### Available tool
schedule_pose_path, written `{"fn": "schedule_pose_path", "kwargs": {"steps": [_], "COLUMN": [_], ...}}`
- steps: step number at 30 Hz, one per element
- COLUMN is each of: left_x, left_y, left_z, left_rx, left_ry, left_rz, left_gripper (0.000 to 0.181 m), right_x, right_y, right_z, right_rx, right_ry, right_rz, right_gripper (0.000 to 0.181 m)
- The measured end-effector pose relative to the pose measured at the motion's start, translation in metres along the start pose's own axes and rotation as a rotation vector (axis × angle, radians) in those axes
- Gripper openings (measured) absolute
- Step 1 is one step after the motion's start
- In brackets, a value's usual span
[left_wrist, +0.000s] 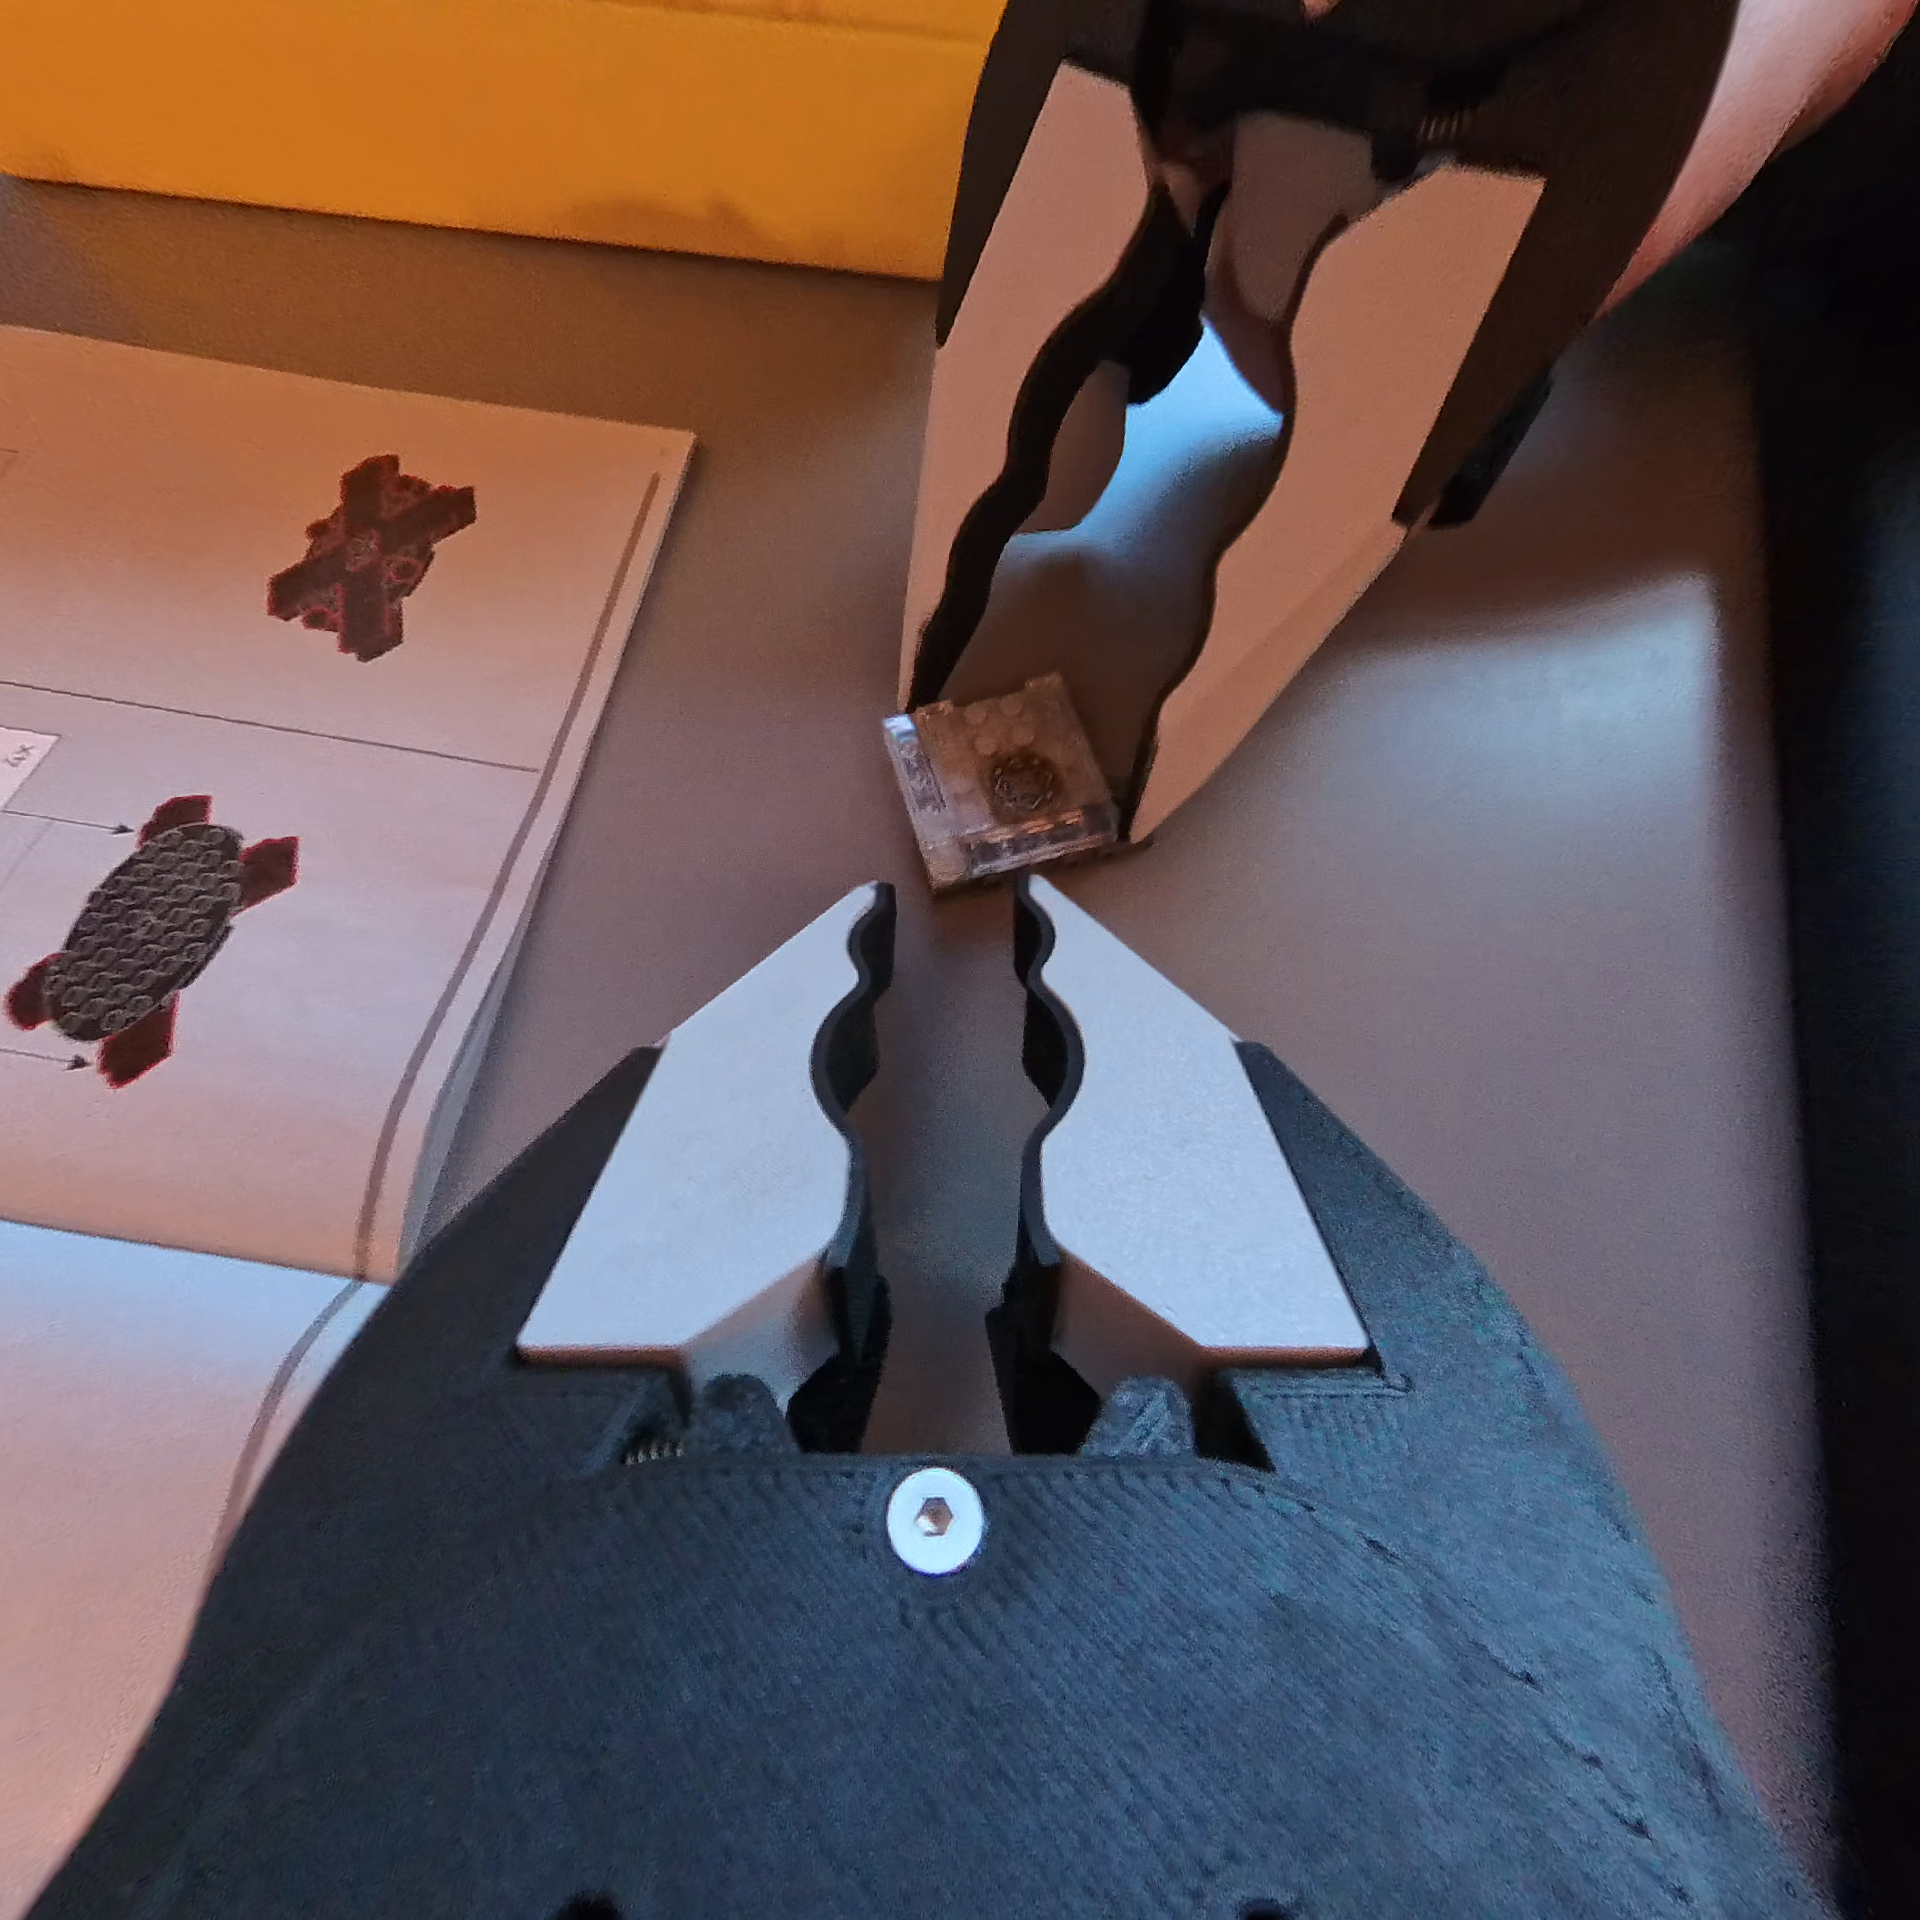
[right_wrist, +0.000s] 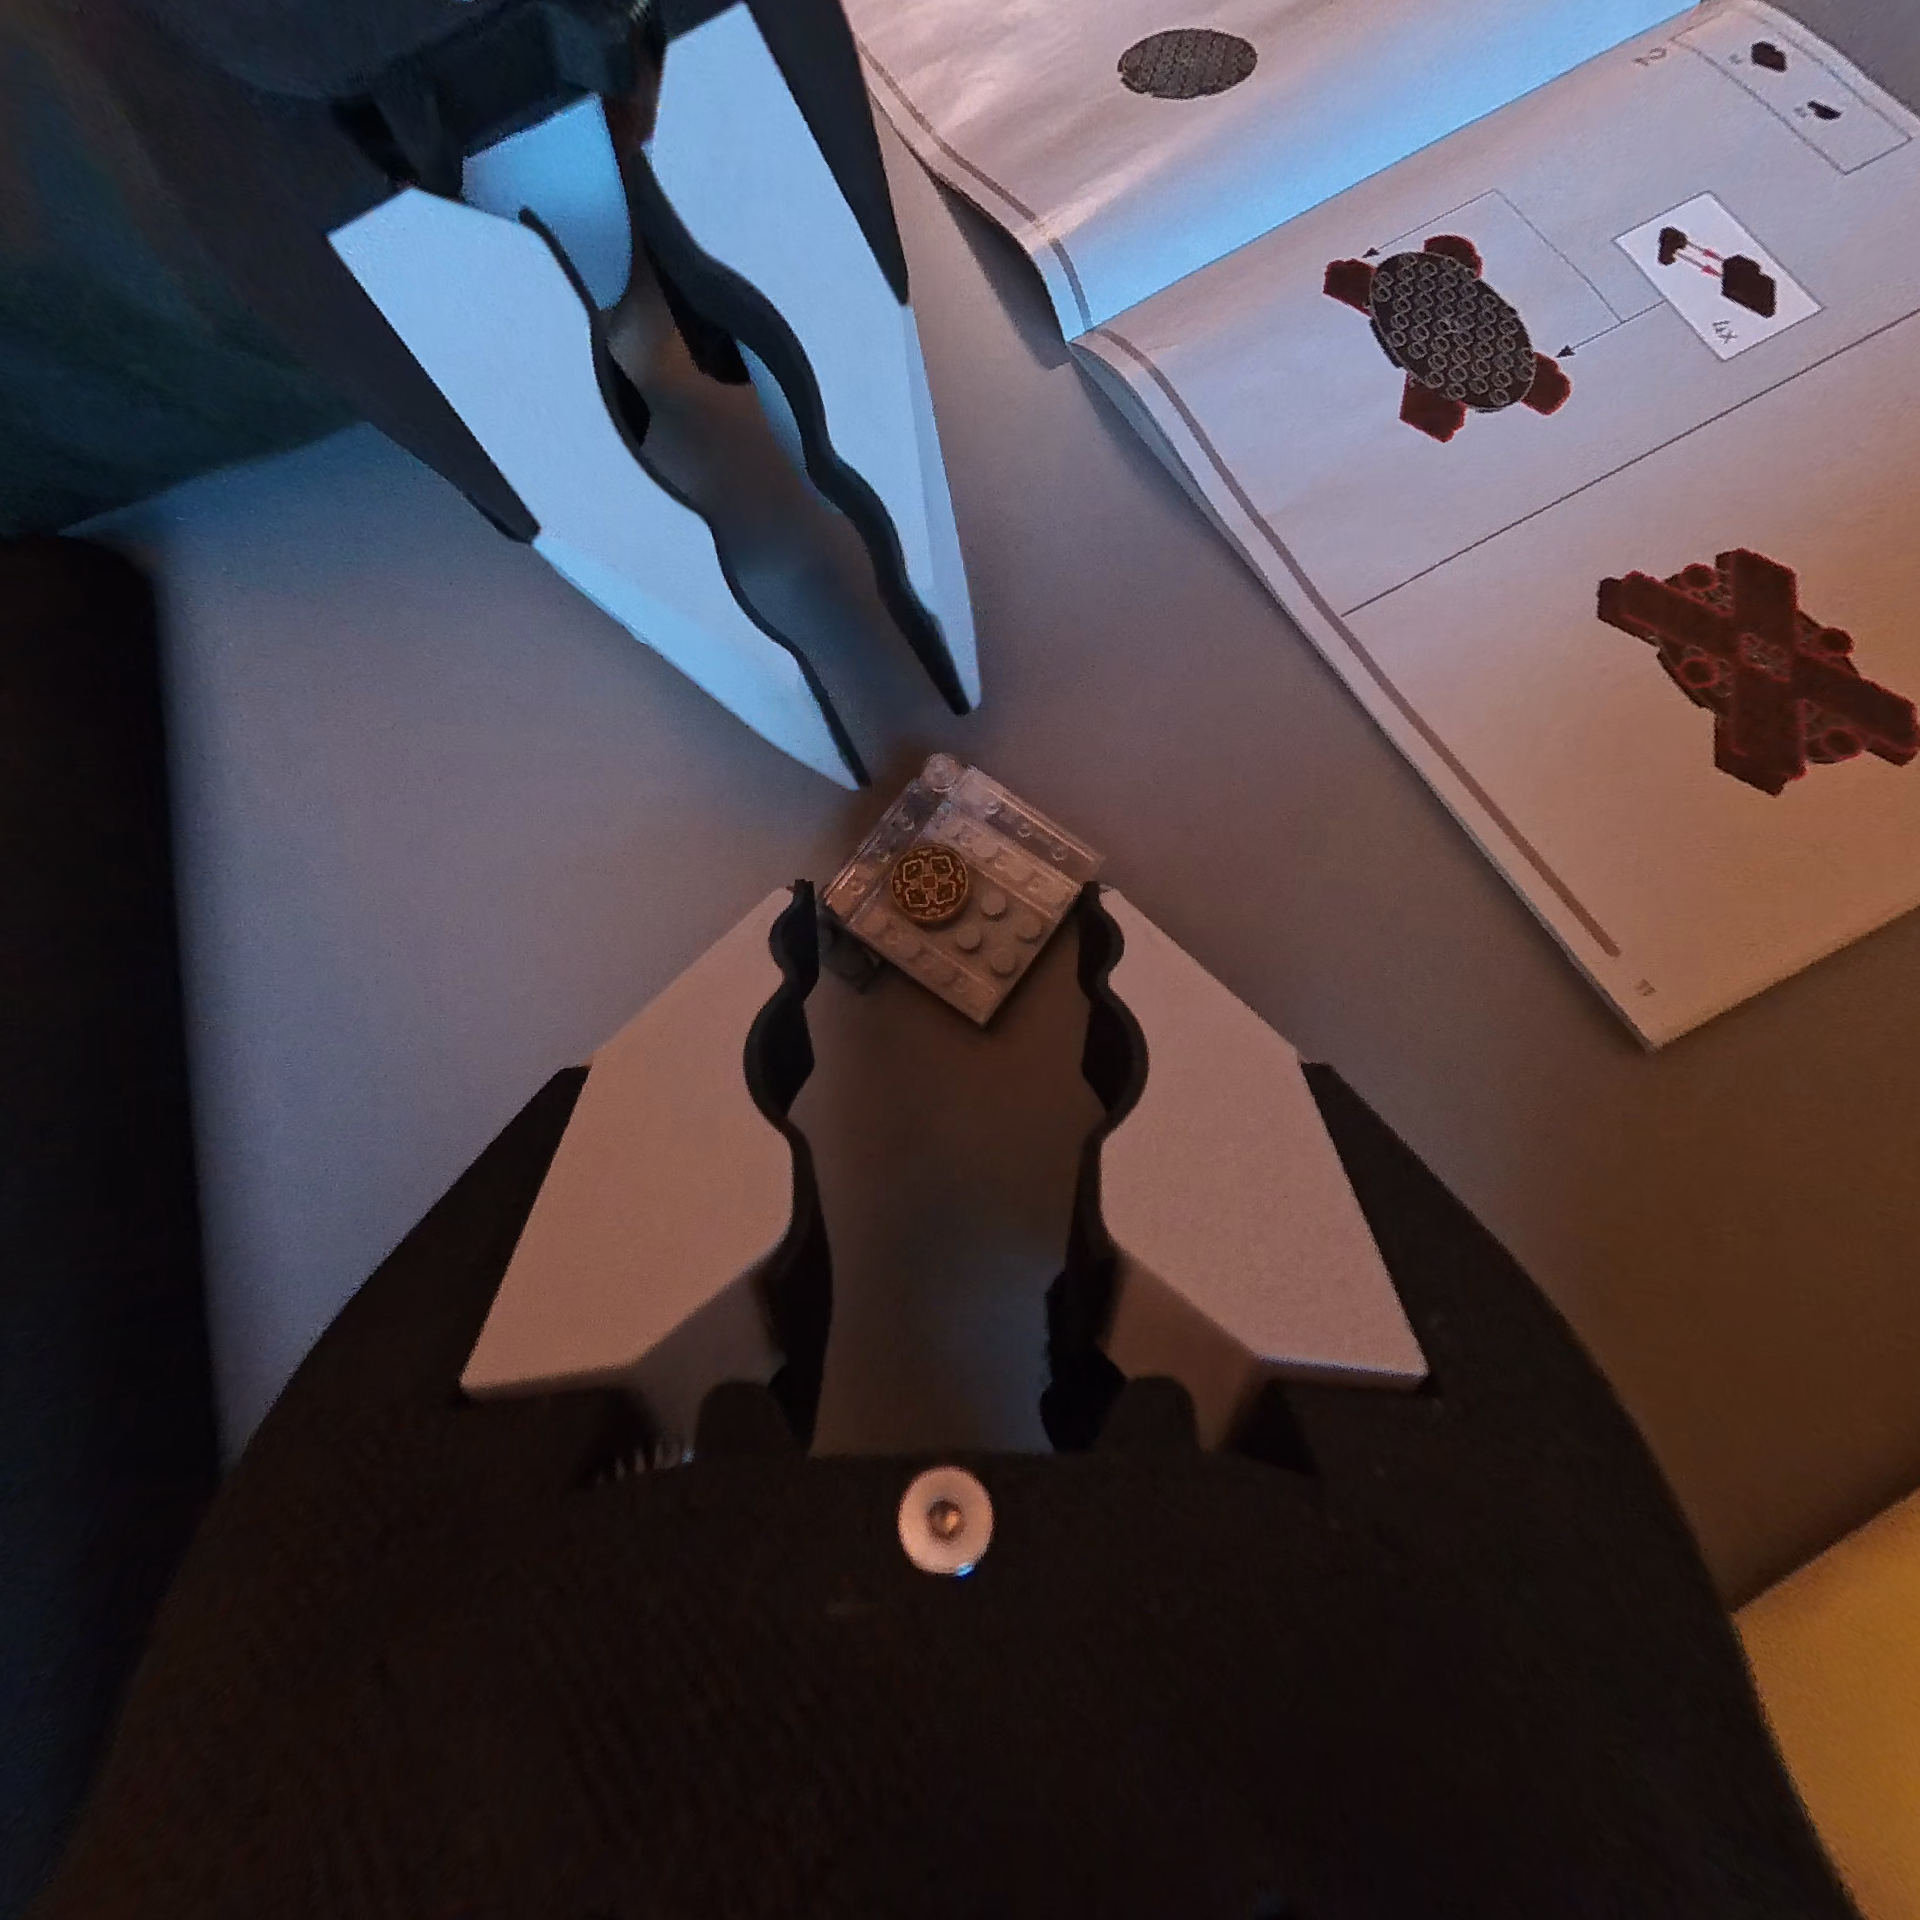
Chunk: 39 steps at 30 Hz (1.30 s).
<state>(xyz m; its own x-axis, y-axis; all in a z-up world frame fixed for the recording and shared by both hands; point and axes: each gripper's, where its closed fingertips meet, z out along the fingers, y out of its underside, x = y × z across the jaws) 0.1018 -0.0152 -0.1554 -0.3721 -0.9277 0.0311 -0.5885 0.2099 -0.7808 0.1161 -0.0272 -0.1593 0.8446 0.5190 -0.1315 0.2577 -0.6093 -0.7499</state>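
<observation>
While the clear studded block (right_wrist: 961, 904) is sitting on the worktop (right_wrist: 436, 831), the right hand-held gripper (right_wrist: 943, 896) is straddling it — fingers apart — and the left hand-held gripper (left_wrist: 954, 894), slightly parted, is holding nothing.

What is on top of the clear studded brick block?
On the clear brick block sits a small round dark tile with a gold pattern; bare studs surround it. Its underside is hidden.

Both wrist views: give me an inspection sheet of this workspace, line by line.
Surface: smooth grey table.
Job's things: small clear studded brick block with a round patterned tile on top.
Clutter: open instruction booklet; yellow sheet at the table edge.
Grippers: right gripper open, fingertips flanking the block; left gripper open, empty, tips just short of the block.
Cables: nothing seen.
Surroundings: dark, unclear.
</observation>
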Motion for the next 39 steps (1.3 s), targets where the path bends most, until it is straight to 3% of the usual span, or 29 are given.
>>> {"fn": "schedule_pose_path", "kwargs": {"steps": [4, 25, 32, 39], "left_x": [0.001, -0.002, -0.003, -0.01], "left_y": [-0.004, -0.005, -0.005, -0.007], "left_z": [0.004, 0.005, 0.006, 0.008], "left_rx": [0.023, 0.02, 0.002, -0.017], "left_ry": [-0.002, -0.053, -0.085, -0.162], "left_rz": [-0.012, 0.043, 0.033, -0.092], "left_gripper": [0.009, 0.003, 0.003, 0.003], "right_x": [0.0, 0.001, 0.005, 0.013], "right_y": [0.0, 0.003, 0.001, 0.0], "right_z": [0.0, 0.001, -0.002, 0.002], "right_rx": [-0.003, -0.022, 0.009, -0.044], "right_ry": [0.006, 0.031, 0.005, 0.158], "right_rz": [-0.019, -0.083, 0.029, -0.103], "right_gripper": [0.05, 0.051, 0.052, 0.047]}}
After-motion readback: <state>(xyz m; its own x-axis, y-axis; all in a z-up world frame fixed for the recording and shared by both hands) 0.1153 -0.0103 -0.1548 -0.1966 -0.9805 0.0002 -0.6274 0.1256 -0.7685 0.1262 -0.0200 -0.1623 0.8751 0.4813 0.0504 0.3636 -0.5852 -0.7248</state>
